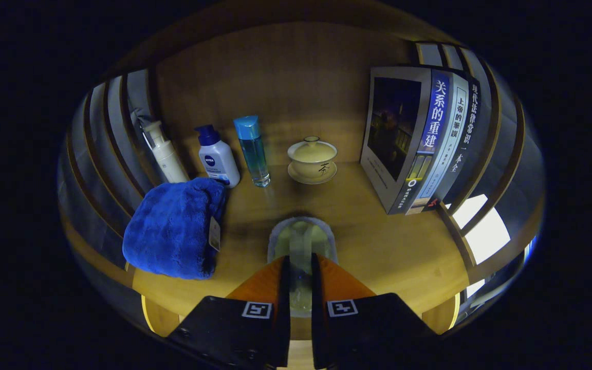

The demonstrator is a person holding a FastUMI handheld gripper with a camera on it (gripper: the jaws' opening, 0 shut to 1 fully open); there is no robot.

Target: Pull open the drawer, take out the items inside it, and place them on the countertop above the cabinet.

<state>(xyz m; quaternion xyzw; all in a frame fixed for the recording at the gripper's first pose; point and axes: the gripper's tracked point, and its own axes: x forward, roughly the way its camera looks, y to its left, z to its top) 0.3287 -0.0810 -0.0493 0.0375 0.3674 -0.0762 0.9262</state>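
Claw (300,267) is clenched on a pale green-and-grey item (301,241), probably a sponge or folded cloth, hard to tell. Both fingers pinch its near end; the rest sticks out ahead over the table (378,241).

Risks:
- Thin pinch at one end. Item could sag or slip before it's set down.
- Blue towel (172,231) sits just left of the fingers. Drifting left could snag it.
- Lidded teacup (312,159) is straight ahead, beyond the item. Overshoot knocks the lid.
- Bottles (218,156) and books (419,139) stand further off.

"关系的重建" on blue book spine (435,118)
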